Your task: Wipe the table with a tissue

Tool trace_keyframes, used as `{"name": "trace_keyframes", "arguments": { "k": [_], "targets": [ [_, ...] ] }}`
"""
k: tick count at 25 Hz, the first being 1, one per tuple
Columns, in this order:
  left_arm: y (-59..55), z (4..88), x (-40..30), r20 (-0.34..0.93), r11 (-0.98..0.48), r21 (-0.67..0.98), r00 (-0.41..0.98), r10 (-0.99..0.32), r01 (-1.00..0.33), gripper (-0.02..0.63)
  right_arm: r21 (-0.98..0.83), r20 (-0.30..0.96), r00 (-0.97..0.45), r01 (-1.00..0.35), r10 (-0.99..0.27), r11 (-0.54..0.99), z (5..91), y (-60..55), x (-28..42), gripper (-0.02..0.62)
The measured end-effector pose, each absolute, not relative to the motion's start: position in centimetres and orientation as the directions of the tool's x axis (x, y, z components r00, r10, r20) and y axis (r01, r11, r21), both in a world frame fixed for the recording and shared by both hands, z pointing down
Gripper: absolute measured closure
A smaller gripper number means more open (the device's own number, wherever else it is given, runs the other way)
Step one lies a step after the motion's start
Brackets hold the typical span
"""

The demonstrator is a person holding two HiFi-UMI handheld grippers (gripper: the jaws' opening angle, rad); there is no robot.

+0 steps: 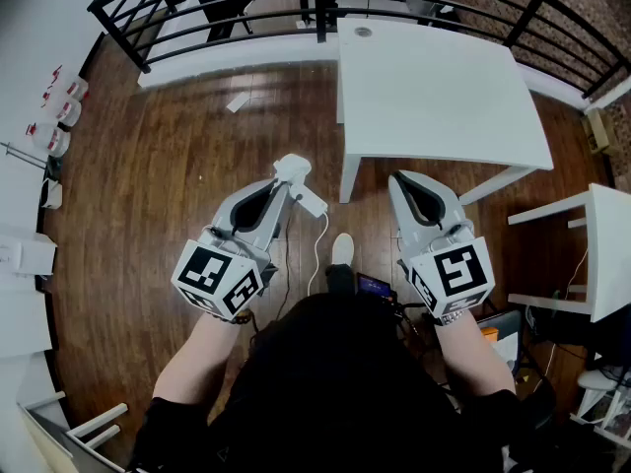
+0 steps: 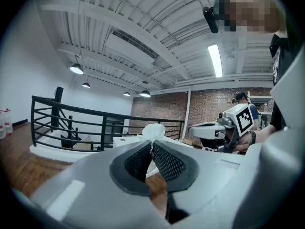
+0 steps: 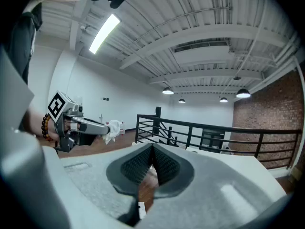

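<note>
Holds the left gripper out in front, jaws pressed together on a crumpled white tissue that puffs out past the tips. Carries the right gripper level beside it and well apart, jaws closed tip to tip with nothing between them.

From the left gripper view: tissue bunched right above the shut jaws, right gripper off to one side.

Below both, dark wooden floor. Just beneath the tissue in the head view, a white adapter, with its cable trailing toward a white shoe.

Ahead, just past the right gripper's tips, the near edge of the white table. Tissue over the floor, short of the table's near left corner and not yet touching the top.

Beyond, a black railing. To the right, a second white table. Far left by the wall, a few bottles with red marks.
</note>
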State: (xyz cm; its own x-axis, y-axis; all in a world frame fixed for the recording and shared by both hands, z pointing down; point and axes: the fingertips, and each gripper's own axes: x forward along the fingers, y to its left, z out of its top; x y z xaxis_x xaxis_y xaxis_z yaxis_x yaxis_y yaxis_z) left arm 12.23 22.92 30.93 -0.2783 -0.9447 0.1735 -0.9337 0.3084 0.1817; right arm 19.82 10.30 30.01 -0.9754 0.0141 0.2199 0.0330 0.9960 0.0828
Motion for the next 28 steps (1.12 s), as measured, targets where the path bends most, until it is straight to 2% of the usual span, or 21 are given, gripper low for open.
{"name": "trace_keyframes", "arguments": {
  "k": [16, 28],
  "targets": [
    [9.7, 34.5, 2.9, 0.289, 0.296, 0.159, -0.242, -0.926, -0.942, 0.578, 0.003, 0.248, -0.969, 0.007, 0.006, 1.000, 33.1, -2.1, 11.0, 0.603],
    [4.9, 34.1, -0.9, 0.309, 0.307, 0.128, -0.256, -0.916, -0.943, 0.579, -0.017, 0.259, -0.966, 0.023, 0.026, 1.000, 33.3, -6.5, 7.3, 0.603]
  ]
}}
